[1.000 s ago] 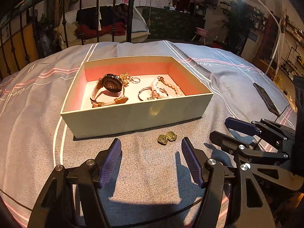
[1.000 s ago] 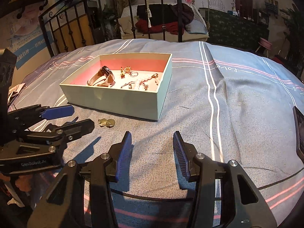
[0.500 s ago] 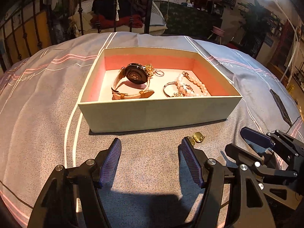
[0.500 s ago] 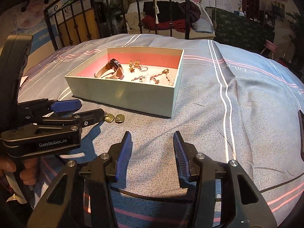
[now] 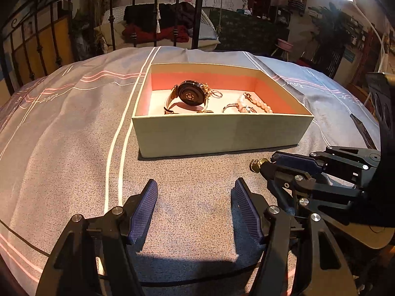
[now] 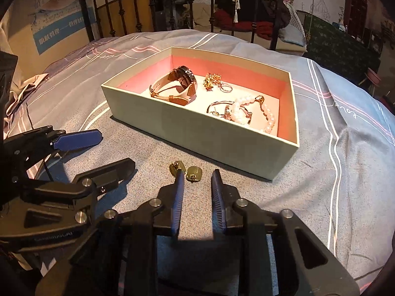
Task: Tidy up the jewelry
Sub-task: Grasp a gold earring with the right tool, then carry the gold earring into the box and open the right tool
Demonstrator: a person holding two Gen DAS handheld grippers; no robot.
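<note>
A pale green box point(image 5: 222, 133) point(image 6: 197, 125) with a pink inside stands on the bed. It holds a watch point(image 5: 191, 96) point(image 6: 184, 81), a gold charm with a ring point(image 6: 216, 83) and a pearl bracelet point(image 5: 259, 103) point(image 6: 249, 111). Two gold earrings point(image 6: 188, 171) lie on the cover in front of the box. My right gripper point(image 6: 197, 176) is open, low over the cover, its tips around one earring. In the left wrist view the earrings point(image 5: 256, 165) peek out at the right gripper's tips point(image 5: 269, 165). My left gripper point(image 5: 195, 197) is open and empty, left of them.
The bed has a grey cover with white and pink stripes point(image 5: 116, 153). A black iron bed frame point(image 5: 155, 12) stands behind. A dark flat phone-like thing point(image 5: 361, 130) lies on the cover to the right of the box.
My right gripper has moved left and forward, down to the earrings in front of the box, and its fingers have narrowed. My left gripper has shifted left, away from the earrings.
</note>
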